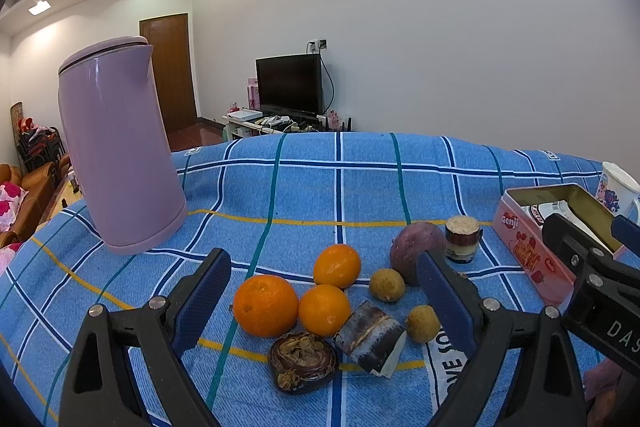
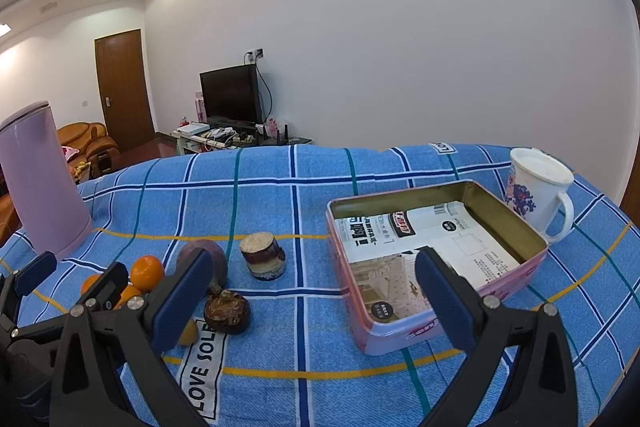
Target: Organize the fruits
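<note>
My left gripper (image 1: 324, 301) and right gripper (image 2: 314, 297) both gape wide, holding nothing. The fruits (image 1: 266, 305) lie clustered mid-table on the blue cloth (image 1: 304, 179); the pink tin (image 2: 516, 227) near its right edge holds no fruit, so sorting seems unstarted.

purple fruit (image 1: 412, 247): its near right side is covered by the left gripper's (image 1: 324, 297) right finger.
pink tin (image 1: 532, 259): right end behind the right gripper's finger, left wrist view.
mug (image 1: 616, 187): cut off by the lens edge.
oranges (image 2: 147, 271): partly behind the left gripper in the right wrist view.
kettle (image 2: 38, 183): left side cut off.
tin's paper print: too small to read.
</note>
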A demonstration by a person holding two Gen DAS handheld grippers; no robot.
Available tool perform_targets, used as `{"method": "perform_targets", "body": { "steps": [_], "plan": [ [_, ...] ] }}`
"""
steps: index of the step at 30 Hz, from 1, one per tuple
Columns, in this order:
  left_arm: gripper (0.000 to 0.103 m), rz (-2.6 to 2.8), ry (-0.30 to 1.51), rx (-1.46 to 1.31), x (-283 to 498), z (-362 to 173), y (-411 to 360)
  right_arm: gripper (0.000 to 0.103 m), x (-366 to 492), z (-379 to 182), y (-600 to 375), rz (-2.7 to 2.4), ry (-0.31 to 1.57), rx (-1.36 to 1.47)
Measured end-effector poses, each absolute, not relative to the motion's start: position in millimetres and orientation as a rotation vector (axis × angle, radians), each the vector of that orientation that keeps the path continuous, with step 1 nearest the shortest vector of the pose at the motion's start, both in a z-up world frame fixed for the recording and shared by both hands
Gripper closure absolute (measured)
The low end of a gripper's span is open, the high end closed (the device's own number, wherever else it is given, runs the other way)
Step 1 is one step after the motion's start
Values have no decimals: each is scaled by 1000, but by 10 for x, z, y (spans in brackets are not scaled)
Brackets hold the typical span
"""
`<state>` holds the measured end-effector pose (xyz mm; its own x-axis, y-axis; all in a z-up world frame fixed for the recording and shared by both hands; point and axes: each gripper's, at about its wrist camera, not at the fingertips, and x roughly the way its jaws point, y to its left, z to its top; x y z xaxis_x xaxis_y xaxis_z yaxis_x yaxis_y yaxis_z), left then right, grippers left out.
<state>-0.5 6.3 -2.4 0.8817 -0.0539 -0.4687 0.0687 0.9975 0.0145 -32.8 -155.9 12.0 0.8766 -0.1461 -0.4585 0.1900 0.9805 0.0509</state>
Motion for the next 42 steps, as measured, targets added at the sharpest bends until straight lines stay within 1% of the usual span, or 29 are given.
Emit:
{"method": "perform_targets", "body": {
  "steps": [7,11,12,13,14,15,20,23,25,27,29,32,35,38,42],
  "plan": [
    [8,-60,501,30,18,-29,89,0,-327,111,-1549,-174,473,94],
    [8,-47,522,57,81,18,185,14,-335,121,-1581,-175,474,93],
    [8,-35,525,54,99,41,243,21,-335,121,-1596,-171,479,96],
    [8,-19,524,45,113,64,307,25,-331,121,-1606,-161,483,100],
    [8,0,520,29,127,95,402,33,-322,116,-1616,-148,491,105],
    [8,5,518,21,134,108,461,36,-305,102,-1620,-128,506,110],
    [8,55,524,-26,170,158,793,38,-239,36,-1499,23,582,122],
    [8,42,557,-25,197,127,884,39,-194,-34,-1350,50,622,56],
    [8,34,578,-17,205,101,919,45,-152,-103,-1294,60,652,30],
    [8,13,597,-9,204,79,932,56,-106,-168,-1273,97,695,40],
    [8,-26,618,15,201,54,941,56,-86,-203,-1275,159,722,79],
    [8,-61,649,12,199,30,1029,56,-114,-172,-1211,299,713,118],
    [8,-4,681,-17,259,-10,1185,56,-142,-190,-996,387,707,64],
    [8,5,709,-58,301,-45,1314,56,-57,-286,-724,425,744,-25],
    [8,-37,691,-62,268,-16,1296,56,51,-367,-516,407,770,-131]
  ]
}}
